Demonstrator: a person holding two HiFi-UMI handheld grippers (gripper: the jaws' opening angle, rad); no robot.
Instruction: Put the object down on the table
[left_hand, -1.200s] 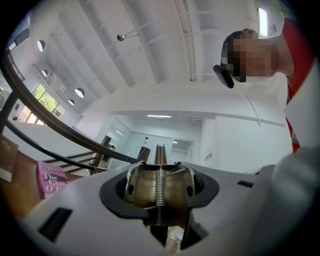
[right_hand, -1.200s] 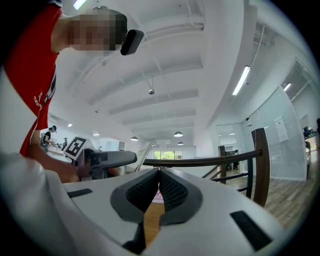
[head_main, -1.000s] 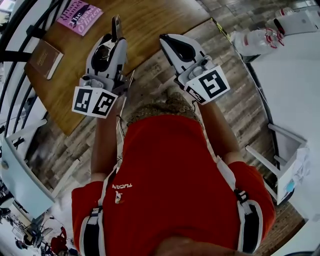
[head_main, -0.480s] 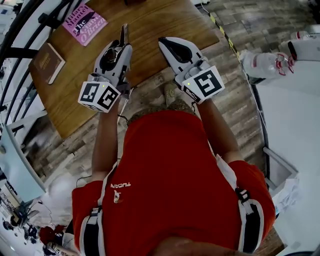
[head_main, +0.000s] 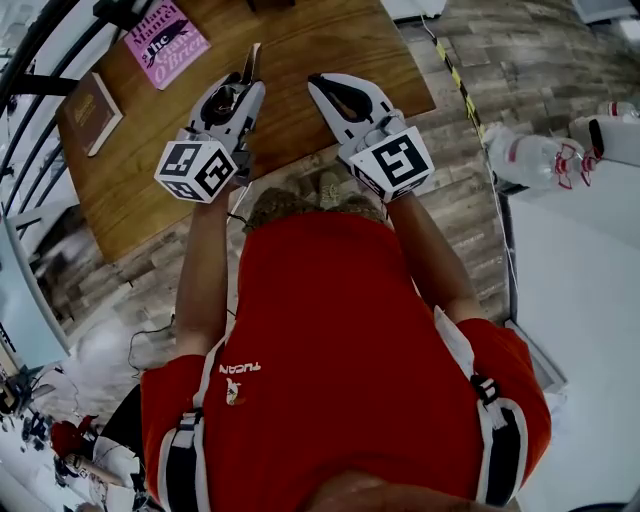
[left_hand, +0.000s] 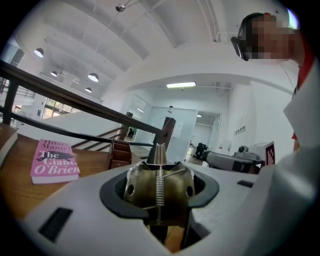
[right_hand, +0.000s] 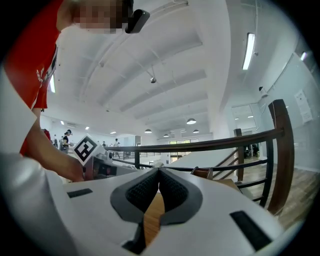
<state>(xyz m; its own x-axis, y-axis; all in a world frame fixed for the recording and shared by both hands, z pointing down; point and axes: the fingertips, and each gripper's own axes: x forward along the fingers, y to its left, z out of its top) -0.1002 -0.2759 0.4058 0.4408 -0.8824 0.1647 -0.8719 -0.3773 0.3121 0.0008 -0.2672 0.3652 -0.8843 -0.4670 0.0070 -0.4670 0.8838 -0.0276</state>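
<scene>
A brass-coloured metal tool (left_hand: 159, 192) with a coil spring and a thin pointed tip sits between the jaws of my left gripper (left_hand: 159, 210), which is shut on it. From the head camera its tip (head_main: 252, 60) sticks out past the left gripper (head_main: 245, 88), above the wooden table (head_main: 320, 40) near its front edge. My right gripper (head_main: 318, 85) hovers beside it over the same edge. In its own view the right gripper (right_hand: 159, 172) has its ribbed pads pressed together with nothing between them.
A pink book (head_main: 165, 42) and a brown book (head_main: 90, 112) lie on the table's far left. A dark railing (head_main: 40, 80) runs past the table's left side. White bottles (head_main: 540, 160) stand on a white surface at the right. A small wooden holder (left_hand: 120, 154) stands ahead of the left gripper.
Both grippers have moved a little forward over the table's front edge. The left one still holds the brass tool, and the right one stays shut.
</scene>
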